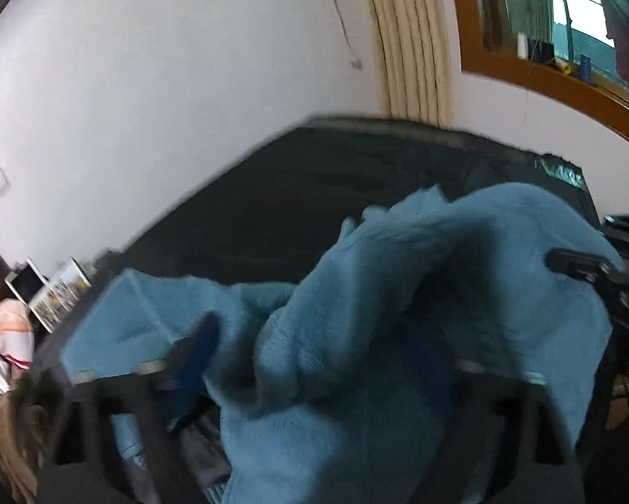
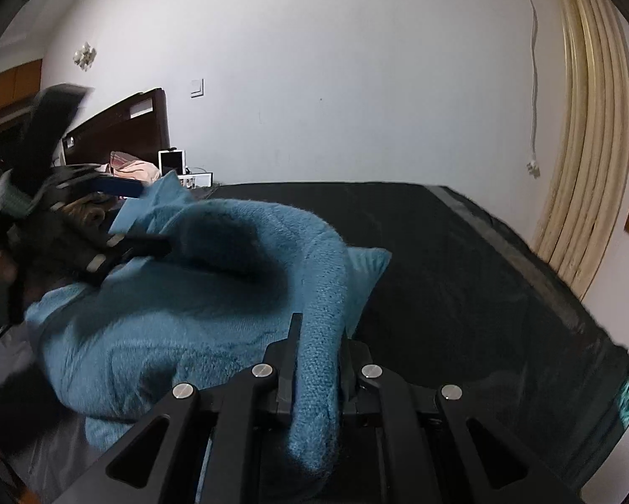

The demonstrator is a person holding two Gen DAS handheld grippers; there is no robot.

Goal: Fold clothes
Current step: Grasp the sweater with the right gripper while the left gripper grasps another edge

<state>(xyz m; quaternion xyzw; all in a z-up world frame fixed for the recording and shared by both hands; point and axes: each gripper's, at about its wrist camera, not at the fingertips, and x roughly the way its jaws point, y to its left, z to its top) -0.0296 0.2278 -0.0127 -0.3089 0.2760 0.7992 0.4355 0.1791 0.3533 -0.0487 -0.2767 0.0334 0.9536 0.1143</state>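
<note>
Blue fuzzy sweater (image 2: pixel 180 294) bunched in a loose heap at the near left part of a dark cloth-covered table (image 2: pixel 461 260), part of it lifted clear of the surface. Right gripper (image 2: pixel 316 361) clamped tight on a thick band of the knit, probably a sleeve or hem, arching up from the heap and hanging down between the fingers. Left gripper (image 2: pixel 142 218) reaching in over the top of the heap from the left, one blue finger above a fold of fabric and one dark finger below, jaws partway apart; in its own blurred view, fabric draped between the two fingers (image 1: pixel 197 348), but no telling whether the pads actually press on it. No flat layer, no crease, no squared edge anywhere. Judged from that, folding barely begun: garment yet to be spread out flat, sleeves yet to be brought in, body yet to be doubled over. Far half of the table bare. White wall (image 2: pixel 356 84), cream curtain (image 2: pixel 587 126) and a headboard (image 2: pixel 121 122) behind.
</note>
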